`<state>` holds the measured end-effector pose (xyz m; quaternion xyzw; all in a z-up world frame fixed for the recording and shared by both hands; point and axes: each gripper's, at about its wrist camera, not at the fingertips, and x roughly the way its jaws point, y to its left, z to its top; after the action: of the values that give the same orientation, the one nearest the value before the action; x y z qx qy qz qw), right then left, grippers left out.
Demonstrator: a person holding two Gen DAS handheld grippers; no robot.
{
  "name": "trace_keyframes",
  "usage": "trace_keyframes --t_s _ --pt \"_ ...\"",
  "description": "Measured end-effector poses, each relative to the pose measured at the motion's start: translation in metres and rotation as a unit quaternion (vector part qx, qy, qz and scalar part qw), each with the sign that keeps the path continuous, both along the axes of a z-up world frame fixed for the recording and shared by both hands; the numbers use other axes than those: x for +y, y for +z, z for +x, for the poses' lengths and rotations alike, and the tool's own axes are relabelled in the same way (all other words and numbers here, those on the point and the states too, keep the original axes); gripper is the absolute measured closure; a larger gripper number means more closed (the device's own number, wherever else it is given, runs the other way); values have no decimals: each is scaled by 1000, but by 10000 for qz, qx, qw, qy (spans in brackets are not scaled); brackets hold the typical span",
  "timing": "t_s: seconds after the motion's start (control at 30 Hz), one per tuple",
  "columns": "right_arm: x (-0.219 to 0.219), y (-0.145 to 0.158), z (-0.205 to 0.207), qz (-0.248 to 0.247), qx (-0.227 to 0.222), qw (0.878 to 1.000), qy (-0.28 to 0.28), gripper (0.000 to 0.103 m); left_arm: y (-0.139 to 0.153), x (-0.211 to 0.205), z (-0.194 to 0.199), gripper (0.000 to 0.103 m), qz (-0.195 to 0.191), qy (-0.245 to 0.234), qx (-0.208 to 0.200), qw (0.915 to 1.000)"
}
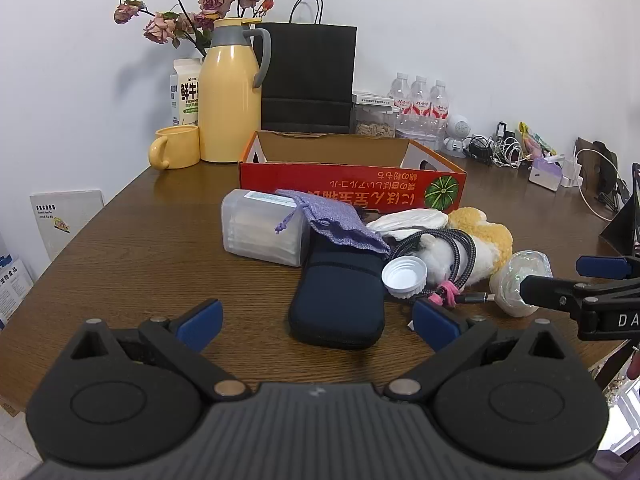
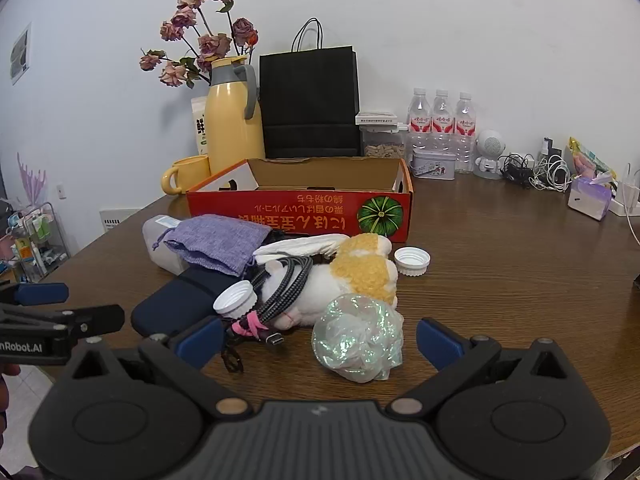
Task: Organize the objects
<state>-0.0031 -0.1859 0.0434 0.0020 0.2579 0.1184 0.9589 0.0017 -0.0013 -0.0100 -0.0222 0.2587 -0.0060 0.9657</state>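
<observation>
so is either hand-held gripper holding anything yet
No. The left hand-held gripper and the right hand-held gripper are both wide open, gripping nothing.

It looked like a lived-in home room: a dark brown wood-grain table (image 1: 132, 248) stood against a plain white wall, with dried pink roses (image 1: 188, 12) and a yellow thermos jug (image 1: 229, 100) at upper left and tangled charger cables (image 2: 536, 170) at far right.

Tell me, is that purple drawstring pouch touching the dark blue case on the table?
Touching. In the left wrist view the purple pouch lies draped over the far end of the dark blue case, overlapping it with no gap; the right wrist view shows the same overlap.
</observation>
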Motion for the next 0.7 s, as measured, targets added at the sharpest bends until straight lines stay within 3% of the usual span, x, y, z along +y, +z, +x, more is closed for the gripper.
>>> trace_keyframes --t_s 0.7 --pt "2 -5 -1 -33 19 10000 17 0 -6 0 -1 0 21 -1 82 10000"
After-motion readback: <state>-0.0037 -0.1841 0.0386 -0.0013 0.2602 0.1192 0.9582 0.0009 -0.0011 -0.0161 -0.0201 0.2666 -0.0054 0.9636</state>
